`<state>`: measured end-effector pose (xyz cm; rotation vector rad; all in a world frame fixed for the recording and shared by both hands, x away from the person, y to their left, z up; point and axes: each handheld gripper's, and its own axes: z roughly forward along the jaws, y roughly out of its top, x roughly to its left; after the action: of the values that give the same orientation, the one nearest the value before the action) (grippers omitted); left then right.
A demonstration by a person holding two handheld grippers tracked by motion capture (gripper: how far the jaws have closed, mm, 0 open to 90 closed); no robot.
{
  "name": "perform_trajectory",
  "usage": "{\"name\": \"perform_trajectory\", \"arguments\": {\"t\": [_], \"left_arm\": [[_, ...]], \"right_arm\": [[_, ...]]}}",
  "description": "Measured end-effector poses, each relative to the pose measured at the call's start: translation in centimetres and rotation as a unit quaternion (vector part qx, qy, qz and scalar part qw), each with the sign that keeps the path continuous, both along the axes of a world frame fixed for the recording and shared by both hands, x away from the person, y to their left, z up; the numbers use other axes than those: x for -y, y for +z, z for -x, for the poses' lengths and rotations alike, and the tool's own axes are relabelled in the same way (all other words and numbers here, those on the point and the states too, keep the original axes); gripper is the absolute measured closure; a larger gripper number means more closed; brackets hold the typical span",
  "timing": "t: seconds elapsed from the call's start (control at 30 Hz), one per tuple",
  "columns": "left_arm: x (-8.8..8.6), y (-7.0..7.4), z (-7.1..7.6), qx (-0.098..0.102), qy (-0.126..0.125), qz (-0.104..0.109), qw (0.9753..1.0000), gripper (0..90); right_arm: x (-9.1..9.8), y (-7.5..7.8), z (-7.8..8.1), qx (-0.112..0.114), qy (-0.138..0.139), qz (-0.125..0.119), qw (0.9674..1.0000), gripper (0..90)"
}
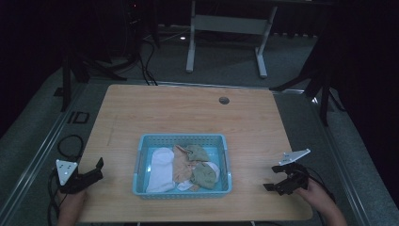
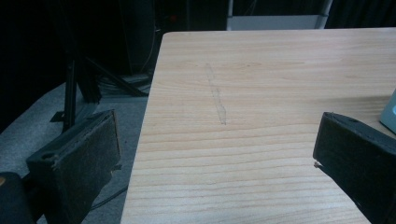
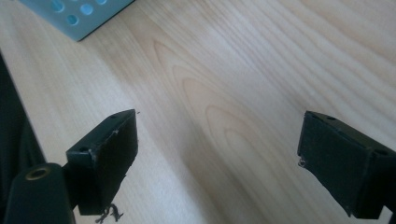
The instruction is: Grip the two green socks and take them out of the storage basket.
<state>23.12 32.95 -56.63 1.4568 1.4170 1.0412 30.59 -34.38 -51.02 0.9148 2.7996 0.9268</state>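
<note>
Left gripper (image 1: 91, 173) at 8 o'clock by the near-left edge, jaws spread, nothing between them; right gripper (image 1: 282, 181) at 4 o'clock, likewise released and empty. Between them the basket (image 1: 146, 141), near-centre, holds a heap of socks (image 1: 188, 167): white, peach, olive. Likely light, limp, prone to snag and drag neighbours; best pinched at a raised fold on top. Basket walls hem in any sideways entry. Beyond, toward 12 o'clock, the table (image 1: 188, 113) lies bare, roomy, up to a cable hole (image 1: 224, 100).
</note>
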Motion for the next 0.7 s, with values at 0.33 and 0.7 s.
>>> {"name": "perform_trajectory", "arguments": {"t": [0.33, 0.7], "left_arm": [[0.0, 0.0, 0.0, -0.001, -0.001, 0.002, 1.0, 0.3], [-0.1, 0.0, 0.0, 0.0, -0.002, 0.004, 1.0, 0.4]], "right_arm": [[-2.3, 1.2, -0.3, 0.001, 0.046, 0.016, 0.9988, 13.1], [-4.5, 2.8, -0.9, 0.01, 0.07, 0.014, 0.9974, 13.3]]}}
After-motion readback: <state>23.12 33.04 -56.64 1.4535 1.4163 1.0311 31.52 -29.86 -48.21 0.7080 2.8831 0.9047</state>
